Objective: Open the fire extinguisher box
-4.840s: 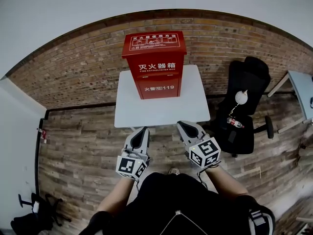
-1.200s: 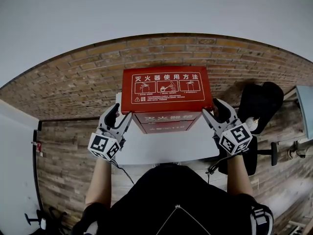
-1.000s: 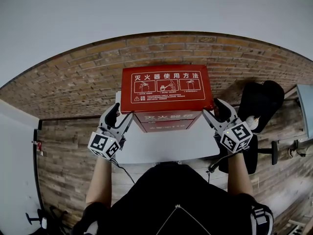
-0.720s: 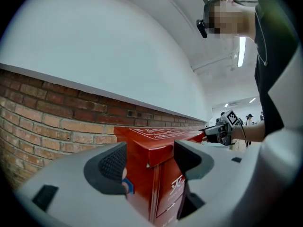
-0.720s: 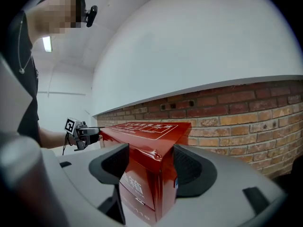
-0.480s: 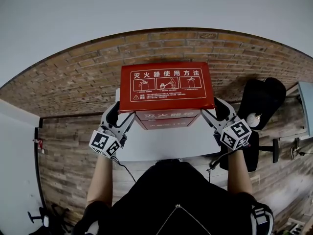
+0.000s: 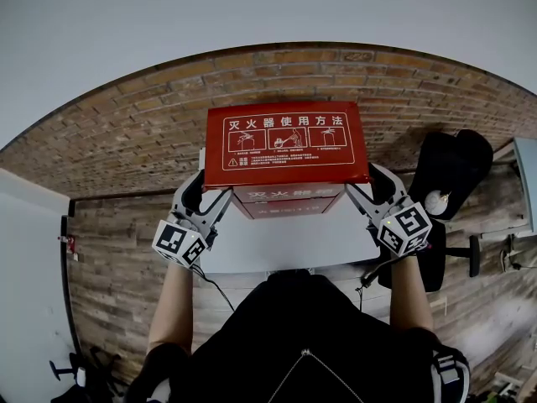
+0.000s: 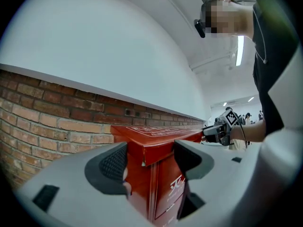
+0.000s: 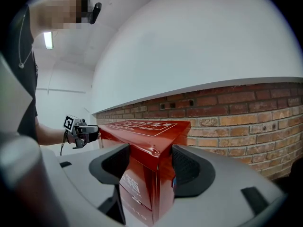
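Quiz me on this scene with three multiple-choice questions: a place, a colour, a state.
1. The fire extinguisher box stands: A on a shelf; B on a white table; C on a trolley.
2. Its colour: A blue; B green; C red.
3. The left gripper has its jaws: A shut together; B apart around a corner of the lid; C holding a cup.
Answers:
1 B: the tabletop shows beneath it.
2 C: it is red in every view.
3 B: its own view shows the corner between spread jaws.

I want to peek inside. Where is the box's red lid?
Head view, middle: the flat red metal lid tops the red fire extinguisher box on the white square table, in front of the brick wall.
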`<state>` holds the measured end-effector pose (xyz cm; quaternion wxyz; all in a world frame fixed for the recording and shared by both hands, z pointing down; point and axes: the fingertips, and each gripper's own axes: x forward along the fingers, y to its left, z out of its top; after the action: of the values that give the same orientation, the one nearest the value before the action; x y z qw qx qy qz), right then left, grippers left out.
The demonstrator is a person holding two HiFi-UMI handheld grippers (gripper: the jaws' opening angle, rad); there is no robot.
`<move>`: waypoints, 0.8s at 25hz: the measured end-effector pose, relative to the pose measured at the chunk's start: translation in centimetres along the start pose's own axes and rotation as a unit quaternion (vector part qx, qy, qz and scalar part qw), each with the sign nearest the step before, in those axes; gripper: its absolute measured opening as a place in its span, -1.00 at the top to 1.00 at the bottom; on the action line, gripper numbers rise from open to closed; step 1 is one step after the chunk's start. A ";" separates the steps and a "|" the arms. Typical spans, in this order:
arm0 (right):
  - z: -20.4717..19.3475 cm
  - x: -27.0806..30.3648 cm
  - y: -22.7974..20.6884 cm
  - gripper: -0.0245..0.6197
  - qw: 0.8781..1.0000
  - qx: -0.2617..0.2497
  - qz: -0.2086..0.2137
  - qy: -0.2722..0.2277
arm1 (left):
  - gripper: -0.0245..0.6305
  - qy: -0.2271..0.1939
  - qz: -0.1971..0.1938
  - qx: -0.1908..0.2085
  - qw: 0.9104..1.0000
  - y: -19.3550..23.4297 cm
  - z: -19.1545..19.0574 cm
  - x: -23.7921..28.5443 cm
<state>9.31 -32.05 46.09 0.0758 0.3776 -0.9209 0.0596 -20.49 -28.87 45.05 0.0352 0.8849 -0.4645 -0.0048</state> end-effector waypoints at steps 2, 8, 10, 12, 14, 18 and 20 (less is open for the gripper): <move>0.4 -0.1 0.0 0.06 1.000 0.002 0.002 -0.002 | -0.14 -0.002 -0.001 -0.001 1.000 0.1 0.4 -0.1; 2.3 -0.8 -0.1 0.06 0.999 0.019 0.014 -0.024 | -0.14 -0.023 -0.002 -0.021 1.000 -0.1 2.4 -0.1; 3.1 -0.9 -0.2 0.06 0.999 0.026 0.019 -0.033 | -0.14 -0.028 -0.003 -0.025 0.999 -0.2 3.2 -0.1; 4.0 -1.0 -0.3 0.06 0.998 0.033 0.027 -0.042 | -0.14 -0.034 -0.005 -0.025 0.999 -0.1 4.1 0.0; 5.0 -1.1 -0.3 0.06 0.997 0.037 0.036 -0.052 | -0.14 -0.041 -0.006 -0.023 0.999 -0.1 4.8 0.0; 6.7 -1.0 -0.3 0.06 0.996 0.035 0.046 -0.068 | -0.14 -0.057 -0.007 -0.021 0.998 0.2 6.4 0.1; 7.0 -0.8 -0.6 0.06 0.997 0.020 0.033 -0.063 | -0.14 -0.054 -0.002 -0.010 0.999 0.4 6.7 0.5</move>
<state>9.59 -33.09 39.08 0.0077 0.3512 -0.9346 0.0569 -20.81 -29.89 38.37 0.0192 0.8839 -0.4638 -0.0569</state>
